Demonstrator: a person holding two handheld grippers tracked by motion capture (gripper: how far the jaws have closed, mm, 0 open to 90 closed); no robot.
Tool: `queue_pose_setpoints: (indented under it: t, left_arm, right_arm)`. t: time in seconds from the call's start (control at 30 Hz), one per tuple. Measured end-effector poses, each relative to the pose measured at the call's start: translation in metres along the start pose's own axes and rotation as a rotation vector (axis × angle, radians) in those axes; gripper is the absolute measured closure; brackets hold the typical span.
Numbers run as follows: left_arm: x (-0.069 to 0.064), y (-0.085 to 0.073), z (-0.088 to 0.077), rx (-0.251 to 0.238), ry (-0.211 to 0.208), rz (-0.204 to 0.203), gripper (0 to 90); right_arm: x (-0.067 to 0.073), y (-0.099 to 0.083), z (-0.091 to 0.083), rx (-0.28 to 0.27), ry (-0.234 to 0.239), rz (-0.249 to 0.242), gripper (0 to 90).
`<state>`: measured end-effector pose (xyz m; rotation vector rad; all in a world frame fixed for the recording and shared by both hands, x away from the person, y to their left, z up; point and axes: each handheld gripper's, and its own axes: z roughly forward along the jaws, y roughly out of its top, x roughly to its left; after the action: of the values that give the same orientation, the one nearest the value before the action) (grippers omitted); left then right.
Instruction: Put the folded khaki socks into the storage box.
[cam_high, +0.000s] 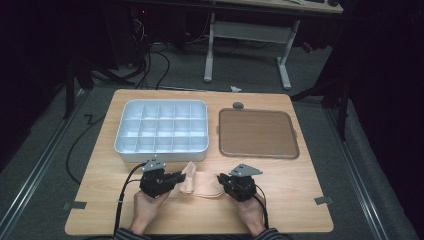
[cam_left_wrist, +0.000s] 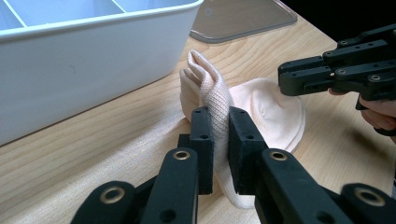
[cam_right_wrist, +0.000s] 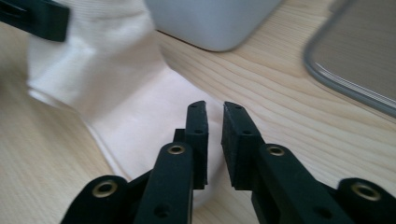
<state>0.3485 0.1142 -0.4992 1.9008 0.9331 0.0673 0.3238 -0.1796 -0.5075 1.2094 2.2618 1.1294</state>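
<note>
A cream sock (cam_high: 202, 184) lies on the wooden table (cam_high: 295, 185) between my two grippers. My left gripper (cam_high: 181, 176) is shut on a bunched fold of the sock (cam_left_wrist: 266, 105), and the knit fabric rises between its pads (cam_left_wrist: 219, 116). My right gripper (cam_high: 220, 178) is at the sock's right end. In the right gripper view its jaws (cam_right_wrist: 214, 108) stand a narrow gap apart above the sock (cam_right_wrist: 107, 88), with nothing pinched between them. The right gripper (cam_left_wrist: 303, 77) also shows at the right of the left gripper view, just over the sock's flat part.
A white compartment box (cam_high: 162, 150) sits just behind the sock, close to the left gripper. Right of the box lies a flat brownish lid (cam_high: 257, 132) with a clear rim. Bare wood runs along the table's front edge and its right side.
</note>
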Motion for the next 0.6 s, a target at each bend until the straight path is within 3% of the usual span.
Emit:
queue_pose_setpoints:
  t: [0.1,0.33,0.43,0.57,0.6]
  left_arm:
    - [-0.002,0.0,0.001,0.002,-0.001,0.002,81.9]
    - [-0.004,0.0,0.001,0.005,0.004,0.005,81.9]
    - [-0.004,0.0,0.0,0.003,0.004,0.005,82.0]
    - [-0.006,0.001,0.001,-0.001,0.0,0.011,81.9]
    - [-0.007,0.001,0.002,-0.001,-0.007,0.013,81.9]
  right_arm:
    - [-0.008,-0.004,-0.006,-0.016,-0.021,0.042,71.9]
    - [-0.008,-0.011,-0.004,0.004,0.009,0.08,69.2]
    - [-0.007,-0.012,-0.003,0.012,0.012,0.08,70.3]
    - [-0.007,-0.013,0.003,0.045,0.002,0.061,78.3]
    - [-0.005,-0.013,0.005,0.05,-0.012,0.036,83.6]
